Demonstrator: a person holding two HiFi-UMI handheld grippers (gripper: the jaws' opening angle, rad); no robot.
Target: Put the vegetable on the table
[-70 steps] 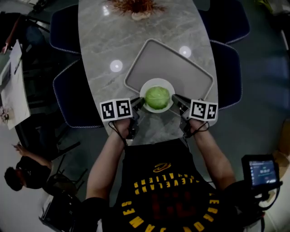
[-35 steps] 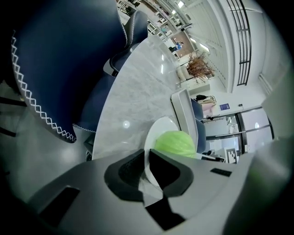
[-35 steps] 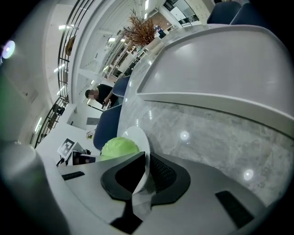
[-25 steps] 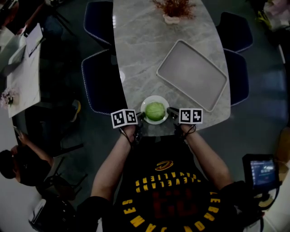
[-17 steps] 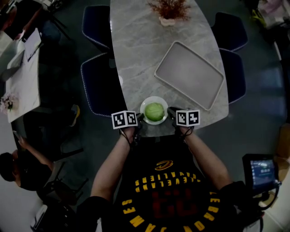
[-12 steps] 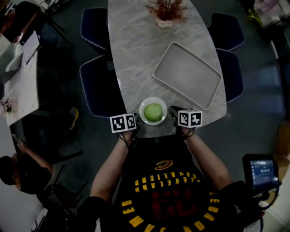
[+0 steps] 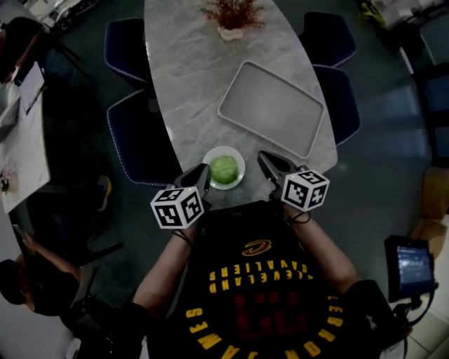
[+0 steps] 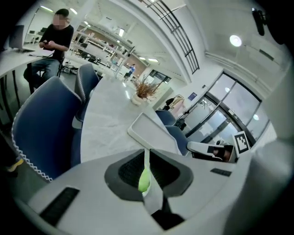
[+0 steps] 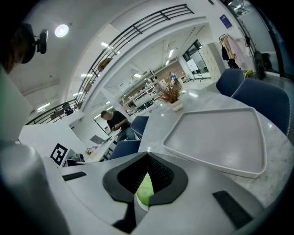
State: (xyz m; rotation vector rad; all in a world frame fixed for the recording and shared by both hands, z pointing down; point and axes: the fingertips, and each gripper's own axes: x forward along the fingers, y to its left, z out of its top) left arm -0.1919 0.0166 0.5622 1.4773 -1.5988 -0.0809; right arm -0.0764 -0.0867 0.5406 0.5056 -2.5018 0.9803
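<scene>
A green cabbage (image 7: 224, 168) lies in a white plate (image 7: 238, 160) that rests on the marble table (image 7: 189, 84), close to its near edge. My left gripper (image 7: 200, 175) hovers just left of the plate, jaws shut and empty. Lifted off to the plate's right, my right gripper (image 7: 269, 163) is shut too and holds nothing. In the left gripper view the cabbage (image 8: 144, 180) shows only as a green sliver through the slit of the shut left gripper (image 8: 146, 158). The right gripper view has the cabbage (image 9: 144, 190) showing likewise behind the right gripper (image 9: 147, 160).
A grey tray (image 7: 270, 109) lies on the table beyond the plate, and a dried-flower pot (image 7: 229, 17) stands at the far end. Dark blue chairs (image 7: 137, 140) line both sides. A person (image 8: 53, 39) sits at a side desk to the left.
The plate with the cabbage went from the tray's near edge to the table's near edge. Both grippers, at the plate's sides earlier, have drawn back and risen.
</scene>
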